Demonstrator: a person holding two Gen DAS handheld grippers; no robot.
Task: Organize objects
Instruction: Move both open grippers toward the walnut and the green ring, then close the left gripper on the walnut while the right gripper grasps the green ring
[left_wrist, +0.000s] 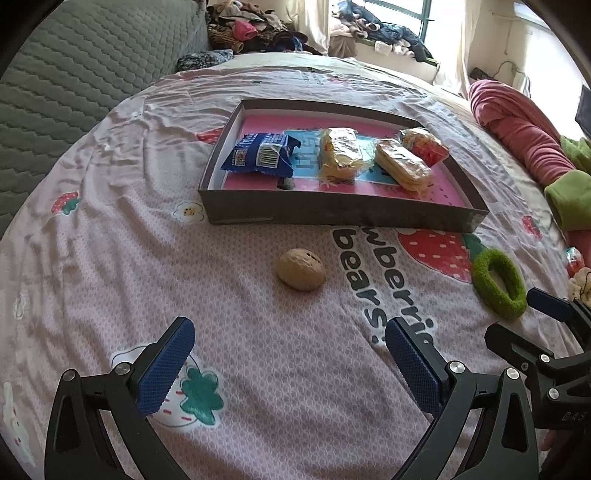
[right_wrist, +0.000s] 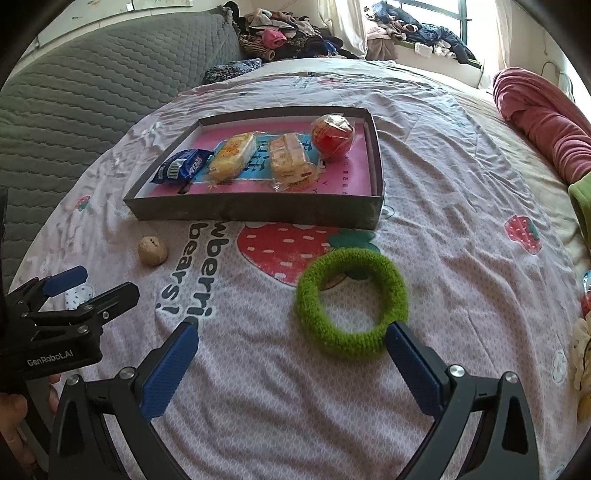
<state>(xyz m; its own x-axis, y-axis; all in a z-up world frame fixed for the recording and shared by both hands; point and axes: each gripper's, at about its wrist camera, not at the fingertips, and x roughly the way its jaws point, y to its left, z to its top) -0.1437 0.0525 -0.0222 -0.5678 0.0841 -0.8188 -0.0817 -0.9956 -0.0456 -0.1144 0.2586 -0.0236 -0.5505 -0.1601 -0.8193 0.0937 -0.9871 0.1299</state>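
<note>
While both tools hover low over the bed (left_wrist: 110, 221), nothing is in hand. Bed sheet is soft and wrinkled, so anything on it can sink or roll a little.

Tray (left_wrist: 332, 216), shallow, dark-walled, sits toward the far middle of the bed. Contents, in a row: blue snack packet (left_wrist: 258, 153) at its left end, two wrapped cakes (left_wrist: 340, 153) in the middle, red wrapped sweet (left_wrist: 424, 144) at its right end. Floor space is free along the tray's near wall.

Green hair tie (right_wrist: 351, 301) lies on the sheet in front of the tray's right corner, just ahead of the right gripper (right_wrist: 291, 349), jaws spread wide, empty. Judged soft, light, squashy; pinch across one side of the ring.

Walnut (left_wrist: 301, 268) lies before the tray's near wall, ahead of the left gripper (left_wrist: 290, 341), likewise released. Judged hard, light, rounded, likely to roll; close across its middle.
</note>
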